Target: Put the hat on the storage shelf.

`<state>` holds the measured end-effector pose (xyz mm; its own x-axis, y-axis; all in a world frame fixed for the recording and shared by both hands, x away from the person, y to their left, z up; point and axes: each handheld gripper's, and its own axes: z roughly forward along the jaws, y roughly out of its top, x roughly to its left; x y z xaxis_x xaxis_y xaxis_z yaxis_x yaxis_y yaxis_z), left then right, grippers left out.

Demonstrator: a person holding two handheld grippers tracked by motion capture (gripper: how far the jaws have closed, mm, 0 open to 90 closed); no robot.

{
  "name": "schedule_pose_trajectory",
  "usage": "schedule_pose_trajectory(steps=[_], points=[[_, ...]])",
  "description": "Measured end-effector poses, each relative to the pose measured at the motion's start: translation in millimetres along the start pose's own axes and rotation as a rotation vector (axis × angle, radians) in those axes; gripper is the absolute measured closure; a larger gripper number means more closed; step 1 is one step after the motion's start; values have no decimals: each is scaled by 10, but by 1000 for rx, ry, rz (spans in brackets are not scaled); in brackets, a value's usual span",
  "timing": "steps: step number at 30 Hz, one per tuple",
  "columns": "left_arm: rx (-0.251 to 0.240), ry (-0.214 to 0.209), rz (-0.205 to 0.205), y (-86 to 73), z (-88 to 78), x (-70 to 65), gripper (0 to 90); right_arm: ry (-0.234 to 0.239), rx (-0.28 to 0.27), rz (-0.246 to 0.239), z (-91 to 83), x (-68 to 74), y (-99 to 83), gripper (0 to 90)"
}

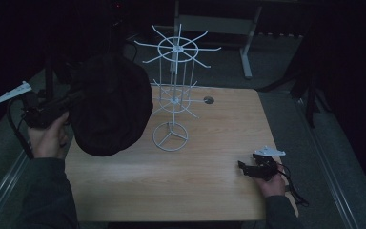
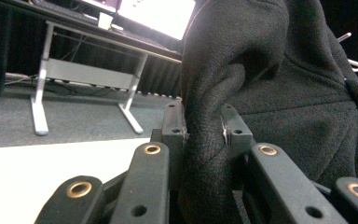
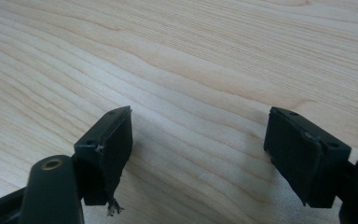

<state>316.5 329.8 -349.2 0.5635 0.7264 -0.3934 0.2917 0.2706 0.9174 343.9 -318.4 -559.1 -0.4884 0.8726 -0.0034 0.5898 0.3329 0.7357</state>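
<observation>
The black hat [image 1: 110, 110] hangs in the air left of the white wire rack [image 1: 174, 98], a fold of it pinched in the left gripper [image 2: 204, 128]. To hang it well, carry the crown over 1 free prong — slowly. The right gripper [image 3: 198, 149] rests wide on the table [image 1: 205, 157], empty.

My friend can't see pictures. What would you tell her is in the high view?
A person's left gripper holds up a big black hat beside a white wire rack that stands on a wooden table. The right gripper rests open on the table, near its right edge.
</observation>
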Motion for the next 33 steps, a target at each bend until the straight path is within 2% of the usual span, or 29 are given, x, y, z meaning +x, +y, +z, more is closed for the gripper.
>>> schedule_pose_trajectory(steps=[33], points=[[-54,-92,-24,63,15,22,769,0,0,0,0,0,0,234]])
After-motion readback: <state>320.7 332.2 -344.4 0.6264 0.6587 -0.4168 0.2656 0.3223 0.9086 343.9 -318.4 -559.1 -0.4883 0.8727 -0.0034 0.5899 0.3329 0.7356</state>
